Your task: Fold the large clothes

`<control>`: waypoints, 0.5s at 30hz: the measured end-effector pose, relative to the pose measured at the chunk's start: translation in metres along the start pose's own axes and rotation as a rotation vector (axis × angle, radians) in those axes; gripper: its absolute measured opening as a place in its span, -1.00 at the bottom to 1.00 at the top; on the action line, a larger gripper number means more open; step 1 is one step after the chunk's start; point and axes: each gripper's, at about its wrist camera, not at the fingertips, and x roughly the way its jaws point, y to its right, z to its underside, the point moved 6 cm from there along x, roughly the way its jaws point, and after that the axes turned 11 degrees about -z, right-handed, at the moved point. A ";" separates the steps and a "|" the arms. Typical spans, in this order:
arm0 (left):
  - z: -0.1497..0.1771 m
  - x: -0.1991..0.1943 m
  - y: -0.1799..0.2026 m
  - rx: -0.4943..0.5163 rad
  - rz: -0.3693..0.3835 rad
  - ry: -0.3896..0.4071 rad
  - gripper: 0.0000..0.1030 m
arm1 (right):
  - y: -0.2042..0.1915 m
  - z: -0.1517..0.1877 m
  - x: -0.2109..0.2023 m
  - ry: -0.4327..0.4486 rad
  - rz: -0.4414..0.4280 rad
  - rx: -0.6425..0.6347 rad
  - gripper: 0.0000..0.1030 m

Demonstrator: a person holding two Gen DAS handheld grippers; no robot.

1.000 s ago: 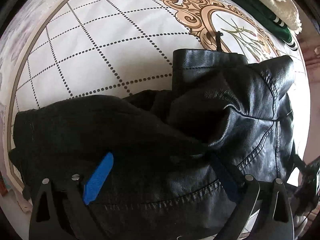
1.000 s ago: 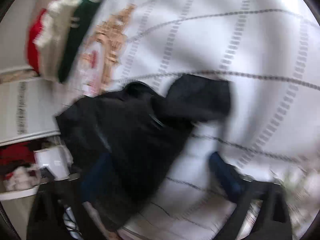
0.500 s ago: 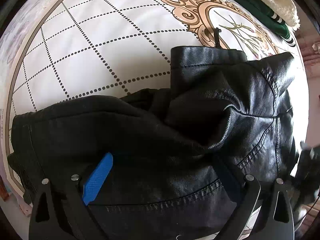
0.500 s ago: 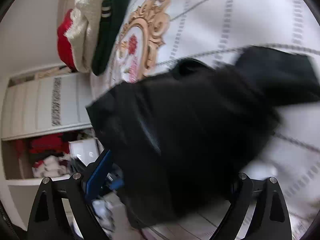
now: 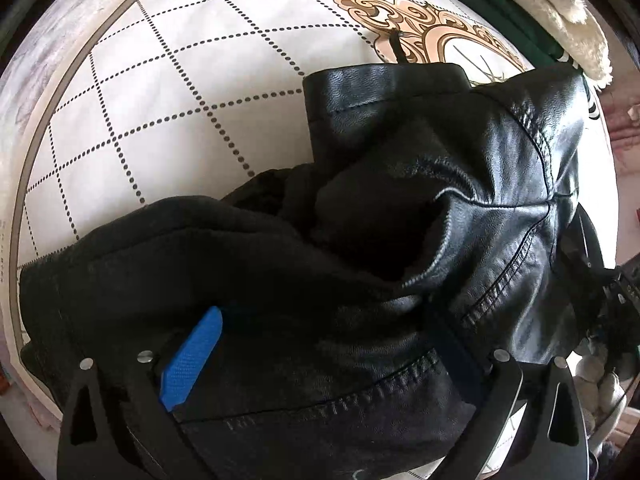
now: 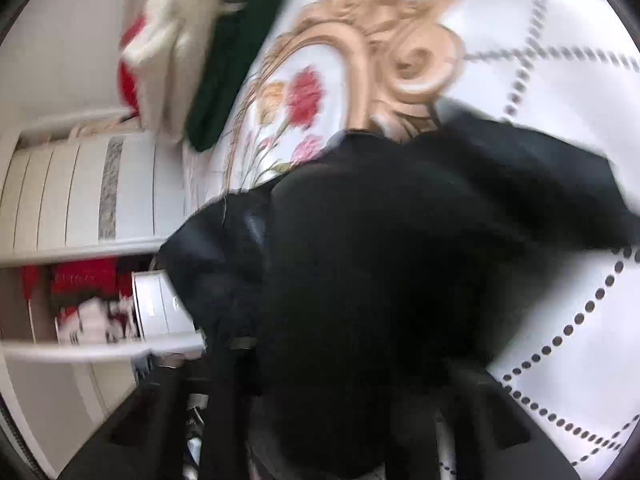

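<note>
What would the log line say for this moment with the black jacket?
stage: folding | item: black leather jacket on bed cover | left gripper: open over jacket | right gripper: jaws just closing, jacket between, blurred

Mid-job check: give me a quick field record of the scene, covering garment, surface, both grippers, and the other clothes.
garment: black leather jacket, bunched, lining showing
surface: white bedspread with dotted grid and gold floral medallion
left gripper: fingers wide apart, jacket lying between them
right gripper: fingers have just been closing, jacket between them; blurred, grip unclear
other clothes: folded pile of red, cream and green at the bed's far edge
</note>
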 end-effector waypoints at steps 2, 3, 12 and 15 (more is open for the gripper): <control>-0.005 -0.001 0.006 0.010 0.002 0.011 1.00 | -0.006 0.001 -0.005 0.039 0.017 0.012 -0.66; -0.010 -0.003 0.013 0.021 0.017 0.019 1.00 | -0.011 0.001 -0.010 0.060 0.009 0.018 -0.69; -0.048 -0.008 0.120 0.170 0.164 0.091 1.00 | -0.080 -0.008 -0.109 0.297 0.035 -0.079 -0.72; -0.058 -0.011 0.142 0.183 0.213 0.100 1.00 | -0.116 -0.008 -0.121 0.319 0.061 -0.179 -0.72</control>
